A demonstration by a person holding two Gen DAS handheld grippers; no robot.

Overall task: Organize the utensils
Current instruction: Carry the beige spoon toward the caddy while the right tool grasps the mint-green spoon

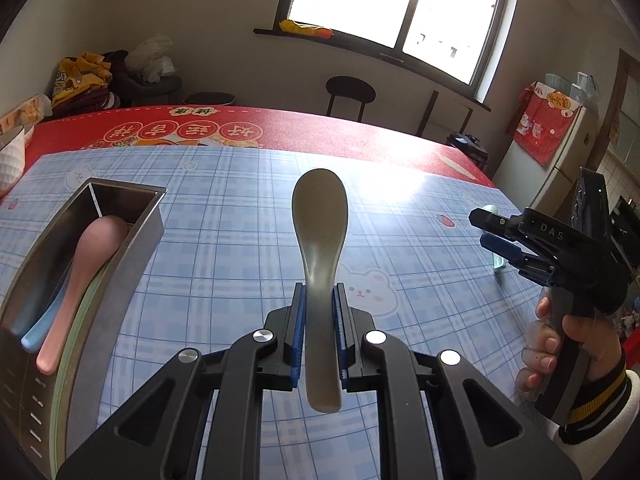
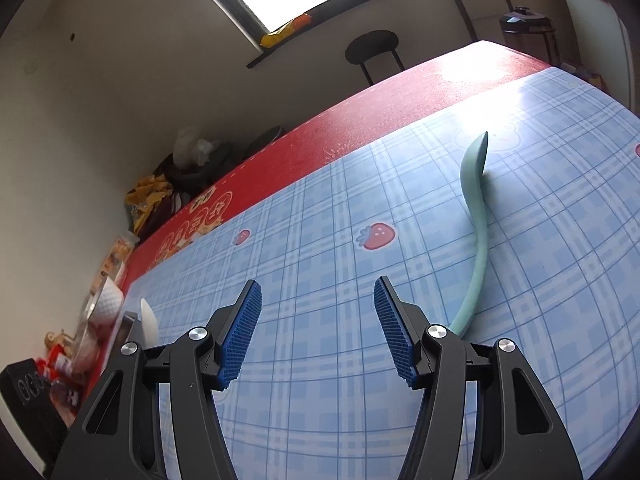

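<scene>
My left gripper (image 1: 319,292) is shut on the handle of a grey-beige spoon (image 1: 320,216), whose bowl points away above the blue plaid cloth. To its left stands a steel rectangular holder (image 1: 120,196) with a pink spoon (image 1: 86,256) and a light blue spoon (image 1: 44,320) lying in it. My right gripper (image 1: 486,230) shows at the right of the left wrist view, held by a hand (image 1: 560,344). In its own view the right gripper (image 2: 318,296) is open, nothing between its pads. A mint green spoon (image 2: 476,216) lies on the cloth just right of it.
A red mat (image 1: 280,124) with printed characters covers the table's far side. White cups (image 2: 106,304) and clutter sit at the table's left end. A black stool (image 1: 350,92) stands beyond the table under the window. A fridge (image 1: 568,160) stands at the right.
</scene>
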